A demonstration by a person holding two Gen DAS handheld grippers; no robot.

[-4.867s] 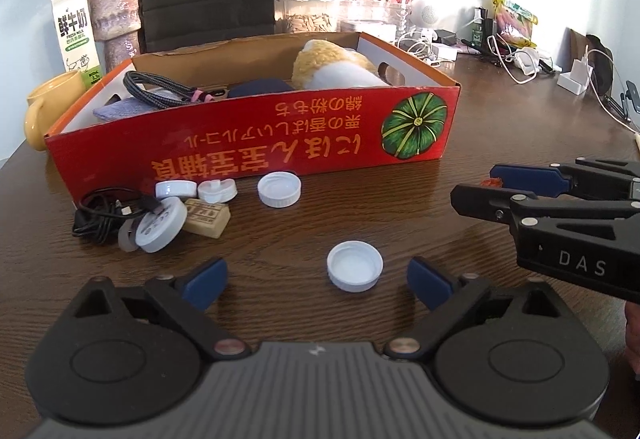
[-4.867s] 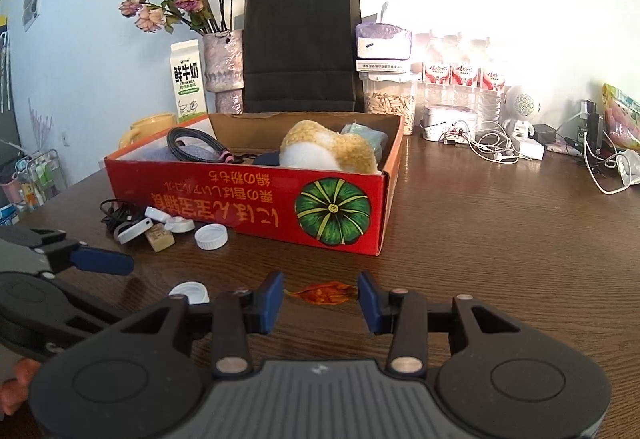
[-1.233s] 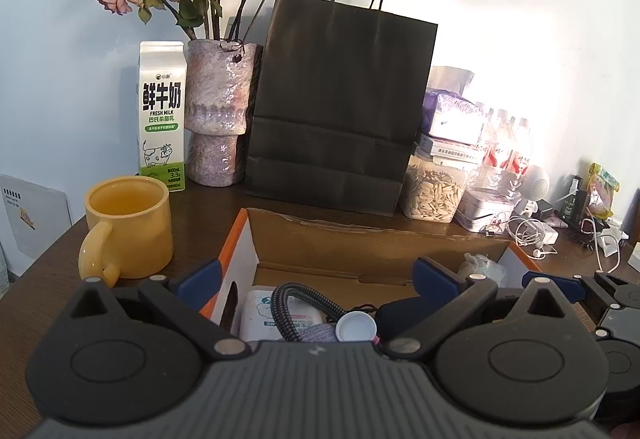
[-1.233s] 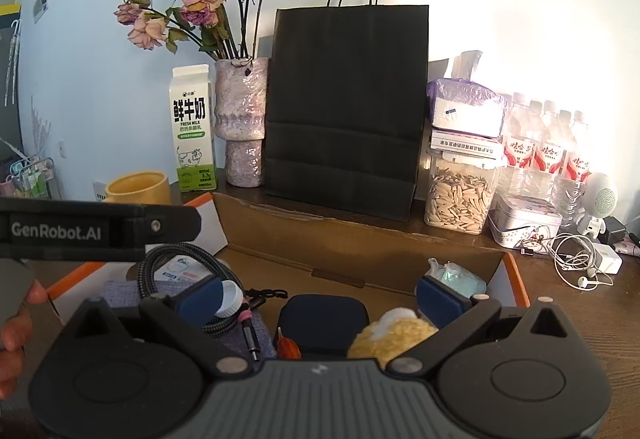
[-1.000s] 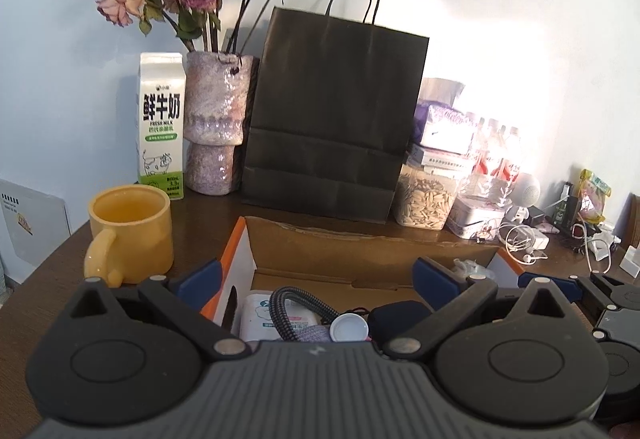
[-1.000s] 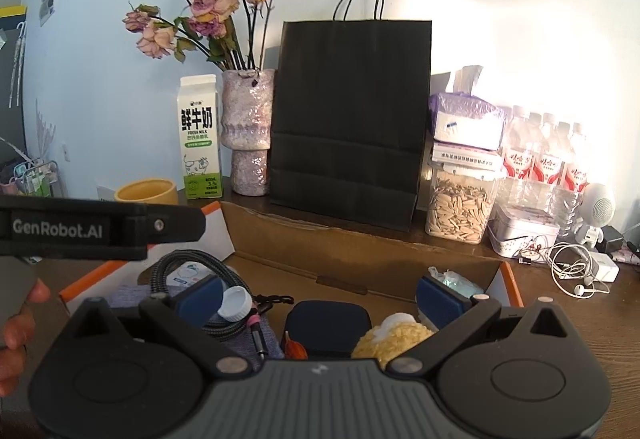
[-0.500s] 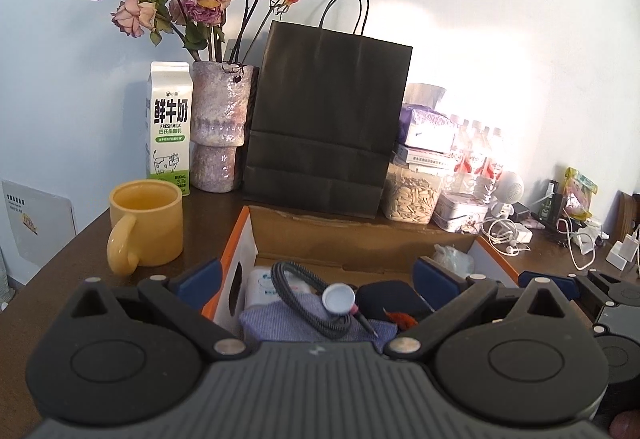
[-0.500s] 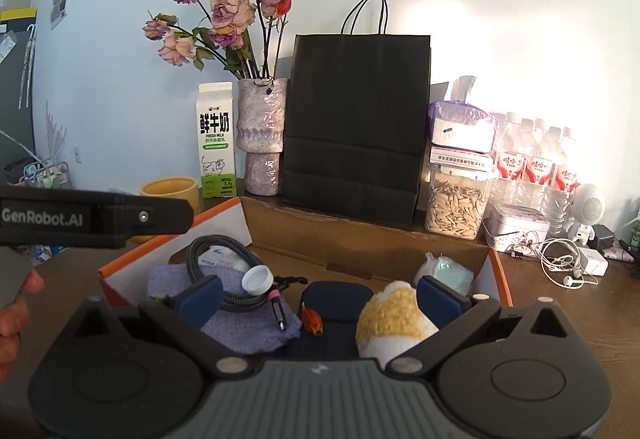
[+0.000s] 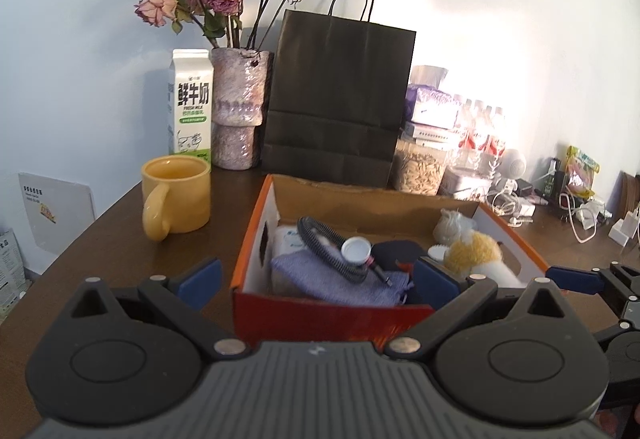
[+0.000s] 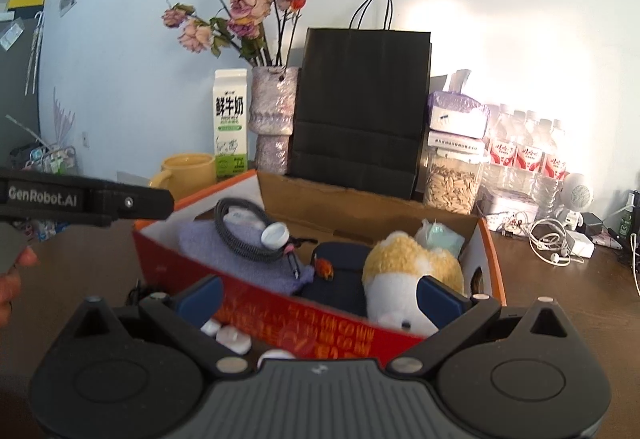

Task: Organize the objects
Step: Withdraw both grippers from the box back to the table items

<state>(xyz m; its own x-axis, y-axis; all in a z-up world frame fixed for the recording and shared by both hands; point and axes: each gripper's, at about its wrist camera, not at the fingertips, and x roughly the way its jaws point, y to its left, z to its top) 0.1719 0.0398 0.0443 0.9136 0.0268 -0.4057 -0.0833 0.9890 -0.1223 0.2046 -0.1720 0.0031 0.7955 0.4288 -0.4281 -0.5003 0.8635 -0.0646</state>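
The red cardboard box (image 9: pixel 312 313) (image 10: pixel 320 323) stands on the dark wooden table. Inside lie a white bottle cap (image 9: pixel 355 249) (image 10: pixel 275 234) on a coiled black cable (image 9: pixel 320 239), a purple cloth (image 10: pixel 224 251), a small orange-red piece (image 10: pixel 324 268), a dark blue pouch (image 10: pixel 340 279) and a yellow-white plush toy (image 10: pixel 404 279). My left gripper (image 9: pixel 316 279) is open and empty, in front of and above the box's near wall. My right gripper (image 10: pixel 320 297) is open and empty, also before the box. Several white caps (image 10: pixel 234 339) lie on the table outside the front wall.
A yellow mug (image 9: pixel 176 195), a milk carton (image 9: pixel 190 101), a vase of dried roses (image 9: pixel 236 111) and a black paper bag (image 9: pixel 336 99) stand behind and left of the box. Jars, water bottles (image 10: pixel 524 151) and cables (image 10: pixel 556 239) crowd the back right.
Both grippers have drawn back and up from the box, so more of its inside and front wall shows. The white cap and orange piece lie where they were dropped.
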